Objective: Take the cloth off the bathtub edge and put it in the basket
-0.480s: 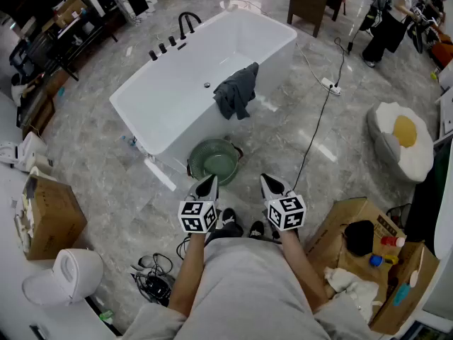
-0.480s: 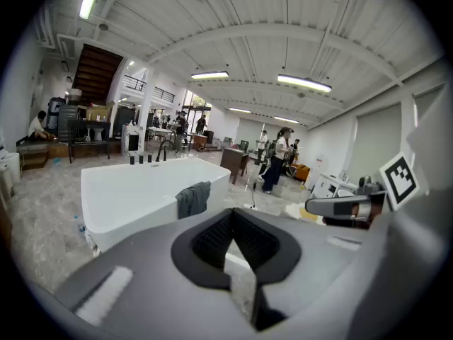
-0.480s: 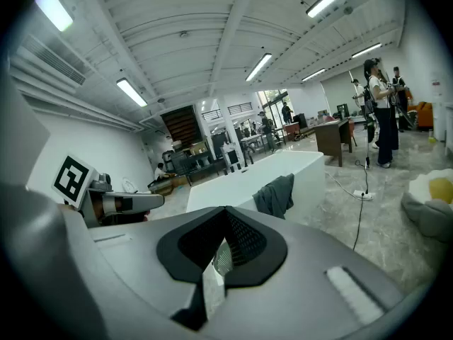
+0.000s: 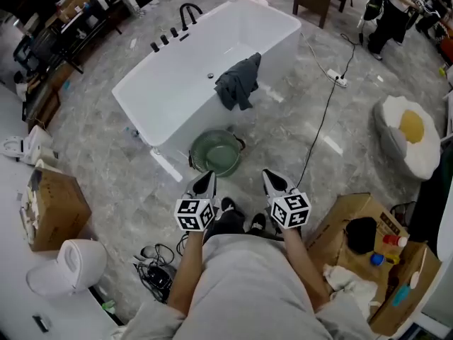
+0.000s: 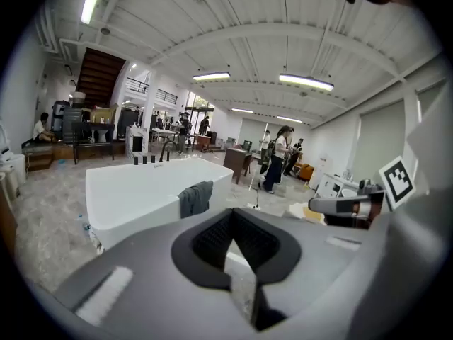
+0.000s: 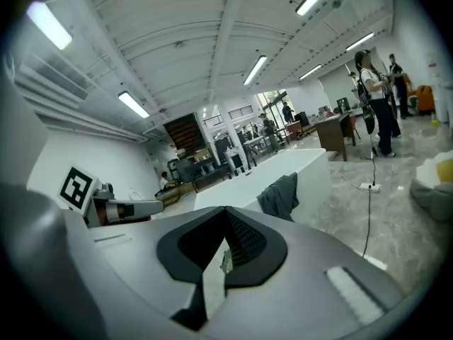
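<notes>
**Cloth (image 4: 238,82) on bathtub (image 4: 166,94) edge; both grippers closed and empty**

At far left a cardboard box (image 4: 55,207) stands on the grey marble floor (image 4: 106,161), with a white toilet-shaped fixture (image 4: 67,266) just below it in the head view. The white bathtub stands freestanding, with a black faucet (image 4: 187,14) at its far end. The dark grey cloth is draped over the tub's near rim, part hanging inside and part down the outer wall. The green basket (image 4: 216,154) sits on the floor just beside that wall, below and slightly left of the cloth. The left gripper (image 4: 207,179) is held low in front of the person, its tip near the basket's rim, jaws pressed together with nothing between them. The right gripper (image 4: 272,180) is beside it, likewise closed on nothing. Both point toward the tub, well apart from the cloth. Further right a black cable (image 4: 322,119) runs to a power strip (image 4: 336,78). An open carton (image 4: 368,222) and an egg-shaped cushion (image 4: 410,137) lie at far right
</notes>
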`<move>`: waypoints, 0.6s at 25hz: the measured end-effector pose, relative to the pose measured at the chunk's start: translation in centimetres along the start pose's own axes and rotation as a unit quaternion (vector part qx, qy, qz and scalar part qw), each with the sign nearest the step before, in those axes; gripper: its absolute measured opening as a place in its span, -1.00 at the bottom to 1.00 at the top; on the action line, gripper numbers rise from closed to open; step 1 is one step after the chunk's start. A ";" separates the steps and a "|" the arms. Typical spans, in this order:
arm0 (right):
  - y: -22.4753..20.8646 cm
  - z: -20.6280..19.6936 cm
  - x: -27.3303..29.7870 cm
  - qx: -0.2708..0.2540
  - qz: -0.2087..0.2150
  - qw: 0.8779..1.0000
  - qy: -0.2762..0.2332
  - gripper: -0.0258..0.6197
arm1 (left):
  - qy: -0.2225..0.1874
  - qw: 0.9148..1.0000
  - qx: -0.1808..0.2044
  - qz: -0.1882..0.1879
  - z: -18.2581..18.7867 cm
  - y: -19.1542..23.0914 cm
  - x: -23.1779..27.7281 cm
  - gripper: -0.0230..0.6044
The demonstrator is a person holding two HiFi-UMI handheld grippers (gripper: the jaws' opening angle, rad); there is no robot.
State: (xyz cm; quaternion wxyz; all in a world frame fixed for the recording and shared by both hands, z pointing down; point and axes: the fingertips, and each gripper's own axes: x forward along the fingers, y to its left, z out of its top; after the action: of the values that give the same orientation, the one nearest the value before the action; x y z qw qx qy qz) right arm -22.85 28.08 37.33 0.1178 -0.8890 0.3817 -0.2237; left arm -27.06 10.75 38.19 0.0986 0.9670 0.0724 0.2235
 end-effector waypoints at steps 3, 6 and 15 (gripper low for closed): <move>-0.6 -0.1 0.3 0.025 0.011 1.000 0.000 -0.92 | 0.006 1.000 -0.012 0.014 -0.4 0.9 -0.1 -0.75; -0.9 -0.1 1.1 0.031 0.020 0.999 0.006 -0.92 | 0.007 0.999 -0.027 0.029 -0.4 2.1 0.1 -0.75; -2.3 0.5 5.6 0.014 0.025 0.999 0.033 -0.92 | 0.006 0.998 -0.058 0.035 0.5 5.6 4.1 -0.75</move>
State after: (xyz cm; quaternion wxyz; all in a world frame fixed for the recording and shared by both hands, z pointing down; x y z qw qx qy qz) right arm -17.78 25.58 39.44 0.1229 -0.8695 0.4047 -0.2550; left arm -22.64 6.02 40.67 0.1463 0.9602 0.0265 0.2366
